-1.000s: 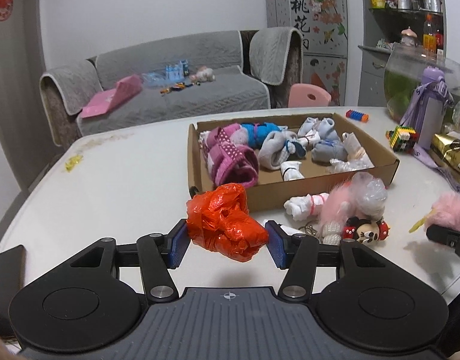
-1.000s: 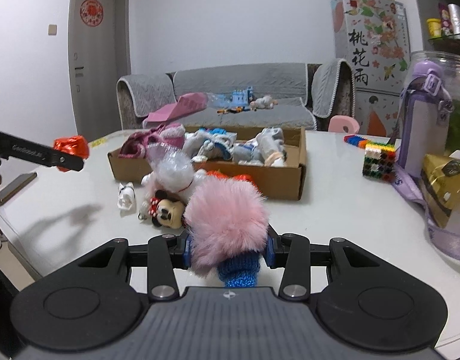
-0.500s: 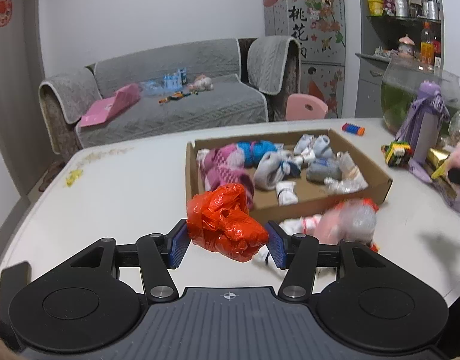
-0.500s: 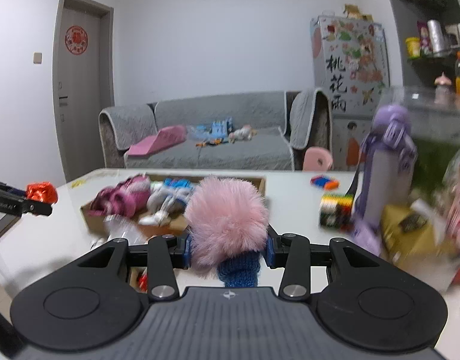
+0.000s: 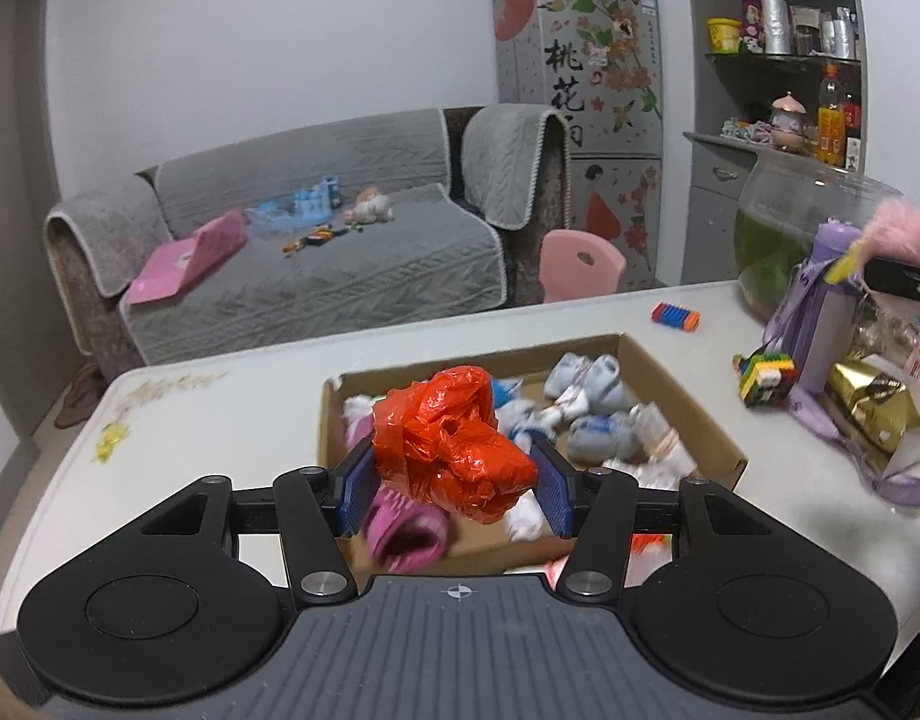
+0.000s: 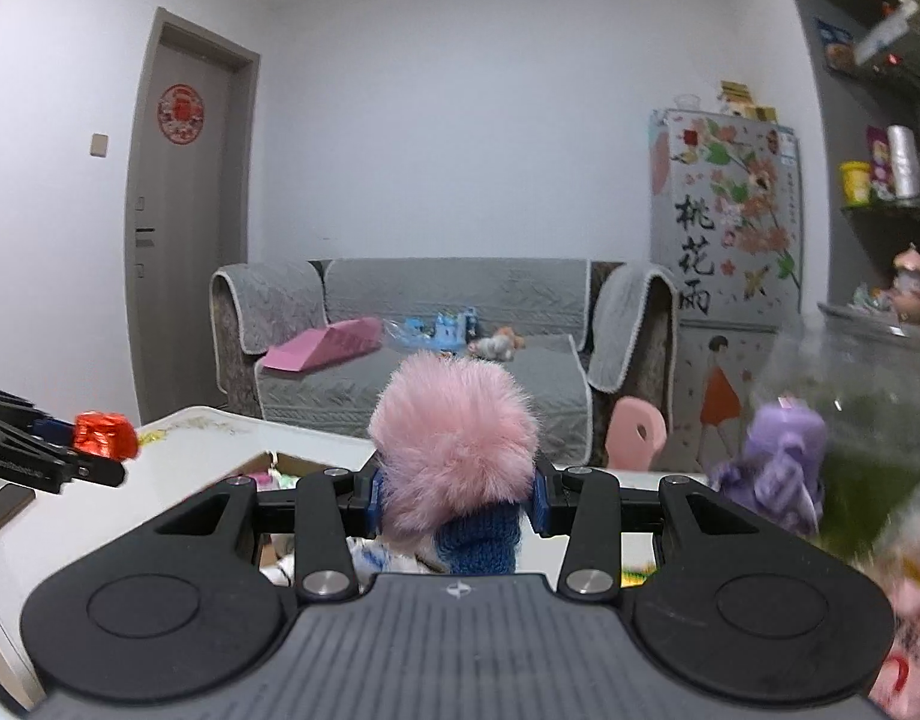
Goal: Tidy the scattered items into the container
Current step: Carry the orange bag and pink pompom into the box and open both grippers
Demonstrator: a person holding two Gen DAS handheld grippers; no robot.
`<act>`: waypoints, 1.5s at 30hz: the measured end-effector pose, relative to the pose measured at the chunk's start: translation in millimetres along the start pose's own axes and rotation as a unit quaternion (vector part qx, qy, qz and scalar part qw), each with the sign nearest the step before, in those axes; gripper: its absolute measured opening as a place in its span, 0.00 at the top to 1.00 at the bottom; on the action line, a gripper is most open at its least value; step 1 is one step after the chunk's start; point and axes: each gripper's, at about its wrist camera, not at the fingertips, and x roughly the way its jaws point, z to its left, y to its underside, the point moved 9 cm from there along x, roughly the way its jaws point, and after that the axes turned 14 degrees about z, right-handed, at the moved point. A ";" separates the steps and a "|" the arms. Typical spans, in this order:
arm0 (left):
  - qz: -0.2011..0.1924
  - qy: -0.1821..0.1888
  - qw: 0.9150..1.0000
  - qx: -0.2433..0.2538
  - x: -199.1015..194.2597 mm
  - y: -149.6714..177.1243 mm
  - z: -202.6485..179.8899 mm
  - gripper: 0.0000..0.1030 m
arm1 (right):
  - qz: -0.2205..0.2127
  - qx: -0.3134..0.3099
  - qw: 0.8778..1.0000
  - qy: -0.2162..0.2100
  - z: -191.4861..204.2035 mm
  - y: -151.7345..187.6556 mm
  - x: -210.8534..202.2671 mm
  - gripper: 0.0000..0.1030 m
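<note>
My left gripper (image 5: 454, 483) is shut on a crumpled red plastic bag (image 5: 454, 447), held in the air above the near end of an open cardboard box (image 5: 688, 414). The box holds rolled socks (image 5: 592, 396) and a pink slipper (image 5: 400, 531). My right gripper (image 6: 457, 489) is shut on a pink fluffy pompom with a blue knitted base (image 6: 454, 450), raised high at the right of the table. In the left wrist view that pompom (image 5: 904, 234) shows at the far right edge. The right wrist view catches the left gripper (image 6: 82, 456) with the red bag (image 6: 103, 435) at its left.
On the white table (image 5: 220, 408) right of the box stand a purple bottle (image 5: 820, 312), a brick toy (image 5: 766, 375), a gold packet (image 5: 874, 405) and a glass fish bowl (image 5: 790, 222). A small coloured block (image 5: 675, 317) lies beyond the box. A grey sofa (image 5: 340, 240) is behind.
Both grippers have risen, each still holding its item. The left one has come forward over the box's near end; the right view has tilted up, so the box has dropped almost out of sight.
</note>
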 end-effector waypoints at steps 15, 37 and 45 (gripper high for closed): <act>0.066 0.034 0.997 0.027 87.2 -37.4 -41.6 0.41 | 0.008 -0.004 0.995 -0.101 17.5 -35.6 91.6 0.62; 0.137 0.036 0.990 0.023 179.1 -20.6 -42.4 0.41 | 0.155 -0.003 0.980 -0.124 29.6 16.0 186.8 0.62; 0.148 0.012 0.989 0.019 189.4 -8.9 -29.4 0.41 | 0.194 -0.040 0.973 -0.118 45.9 31.2 206.2 0.62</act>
